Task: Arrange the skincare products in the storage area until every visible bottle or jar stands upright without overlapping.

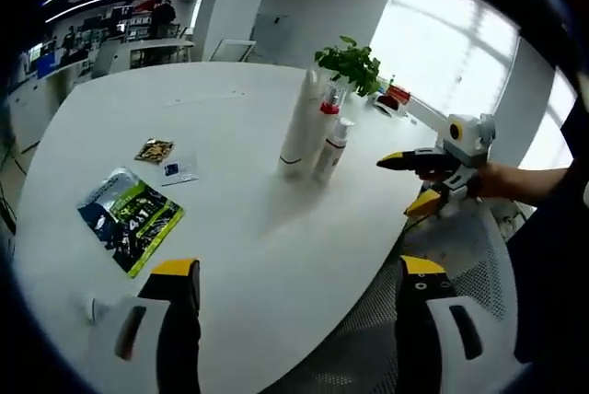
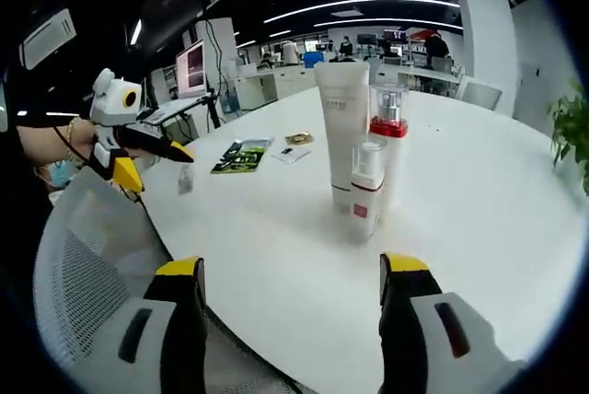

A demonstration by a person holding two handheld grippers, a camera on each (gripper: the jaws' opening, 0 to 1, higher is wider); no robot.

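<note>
Nearest to us in both views are our own jaws, and both tongs are spread wide with nothing between them: the left gripper (image 1: 293,279) hangs over the near edge of the round white table (image 1: 230,191), and the right gripper (image 2: 293,276) does the same from the opposite side, above the mesh office chair (image 2: 83,247).

On the table, well out from both grippers, stand the skincare products, bunched together. The tall white tube (image 2: 341,132) is upright on its cap. Just beside it is the pump bottle with a red collar (image 2: 388,136), and in front of that the small white bottle with a red band (image 2: 366,193). All three look upright, though they sit so tight that we cannot tell whether they touch.

Far to the left lie a green and black sachet (image 1: 131,219), a small gold packet (image 1: 154,150) and a small card (image 1: 179,169), flat on the table.

Our judgement: the bottles already stand, so little is left beyond perhaps easing them apart so none hides another.
</note>
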